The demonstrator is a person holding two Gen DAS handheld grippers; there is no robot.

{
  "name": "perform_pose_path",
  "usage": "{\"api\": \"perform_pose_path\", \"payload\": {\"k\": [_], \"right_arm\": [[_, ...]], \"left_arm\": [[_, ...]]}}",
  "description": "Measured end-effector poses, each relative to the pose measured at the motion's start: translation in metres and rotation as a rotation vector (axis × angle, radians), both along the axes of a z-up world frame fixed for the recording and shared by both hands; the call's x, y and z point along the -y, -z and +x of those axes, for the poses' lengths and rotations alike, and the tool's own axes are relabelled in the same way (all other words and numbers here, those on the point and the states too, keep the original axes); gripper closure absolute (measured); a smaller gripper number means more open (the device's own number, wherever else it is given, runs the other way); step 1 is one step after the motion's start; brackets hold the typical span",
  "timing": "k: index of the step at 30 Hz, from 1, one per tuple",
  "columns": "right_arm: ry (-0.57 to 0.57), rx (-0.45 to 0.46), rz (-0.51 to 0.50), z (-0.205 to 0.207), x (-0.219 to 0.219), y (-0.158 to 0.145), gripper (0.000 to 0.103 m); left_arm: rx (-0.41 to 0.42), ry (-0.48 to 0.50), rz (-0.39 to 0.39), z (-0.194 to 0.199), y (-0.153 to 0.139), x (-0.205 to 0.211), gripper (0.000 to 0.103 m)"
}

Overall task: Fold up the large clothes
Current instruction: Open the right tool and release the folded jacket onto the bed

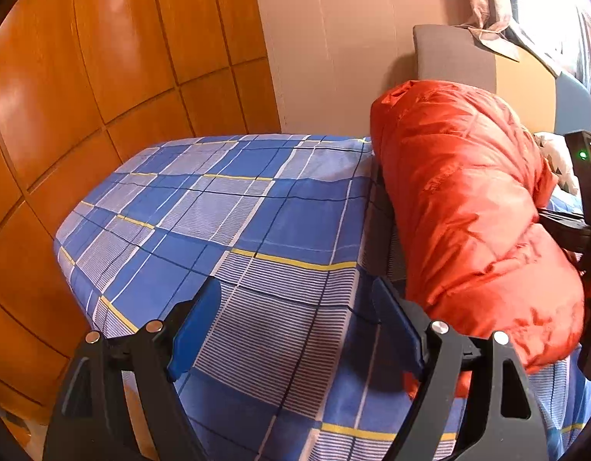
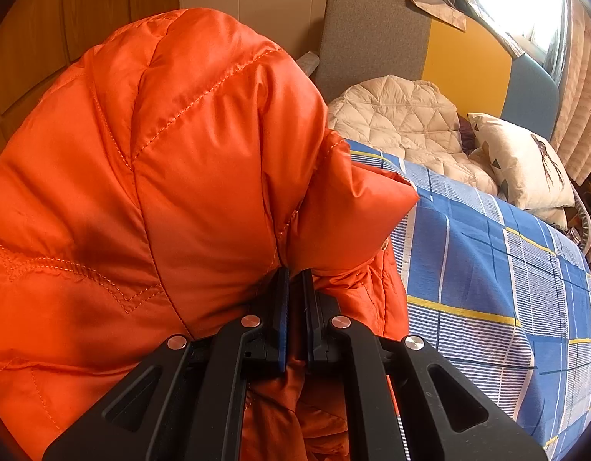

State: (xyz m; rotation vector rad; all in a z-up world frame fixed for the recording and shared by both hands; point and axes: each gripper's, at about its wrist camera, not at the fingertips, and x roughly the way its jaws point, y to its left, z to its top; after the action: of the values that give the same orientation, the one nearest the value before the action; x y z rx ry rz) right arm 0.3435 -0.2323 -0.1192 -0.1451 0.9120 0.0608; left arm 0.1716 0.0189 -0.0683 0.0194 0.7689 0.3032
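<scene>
Right gripper (image 2: pixel 293 288) pinches the jacket (image 2: pixel 161 176), bunched high on the bed (image 2: pixel 487 269); left gripper (image 1: pixel 295 330) hangs released over bare sheet, jacket at its three o'clock. Best grab the far hem before laying flat.

Our left gripper (image 1: pixel 297 330) and right gripper (image 2: pixel 295 319) share black angular frames, round silver screws, and blue finger pads (image 1: pixel 191 330).

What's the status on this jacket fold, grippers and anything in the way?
Left gripper open, empty, over the plaid bedsheet. Right gripper shut on orange puffer jacket, bunched up. White quilted jacket and pillow lie beyond, apart from it.
</scene>
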Motion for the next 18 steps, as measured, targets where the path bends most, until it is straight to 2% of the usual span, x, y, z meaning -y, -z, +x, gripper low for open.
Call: {"api": "perform_pose_path", "payload": {"k": [6, 10, 12, 13, 18], "right_arm": [[-0.011, 0.039, 0.082, -0.017, 0.012, -0.025, 0.097], [-0.019, 0.068, 0.123, -0.039, 0.018, -0.044, 0.097], [-0.012, 0.085, 0.13, -0.053, 0.022, -0.051, 0.075], [-0.012, 0.102, 0.141, -0.06, 0.023, -0.055, 0.056], [-0.02, 0.129, 0.171, -0.095, 0.026, -0.066, 0.054]], "left_arm": [[0.011, 0.025, 0.01, -0.007, -0.01, 0.011, 0.022], [0.018, 0.038, -0.02, -0.013, -0.013, 0.013, 0.016], [0.023, 0.043, -0.035, -0.018, -0.014, 0.013, 0.012], [0.026, 0.047, -0.046, -0.02, -0.015, 0.012, 0.01], [0.042, 0.081, -0.093, -0.035, -0.017, 0.011, 0.007]]}}
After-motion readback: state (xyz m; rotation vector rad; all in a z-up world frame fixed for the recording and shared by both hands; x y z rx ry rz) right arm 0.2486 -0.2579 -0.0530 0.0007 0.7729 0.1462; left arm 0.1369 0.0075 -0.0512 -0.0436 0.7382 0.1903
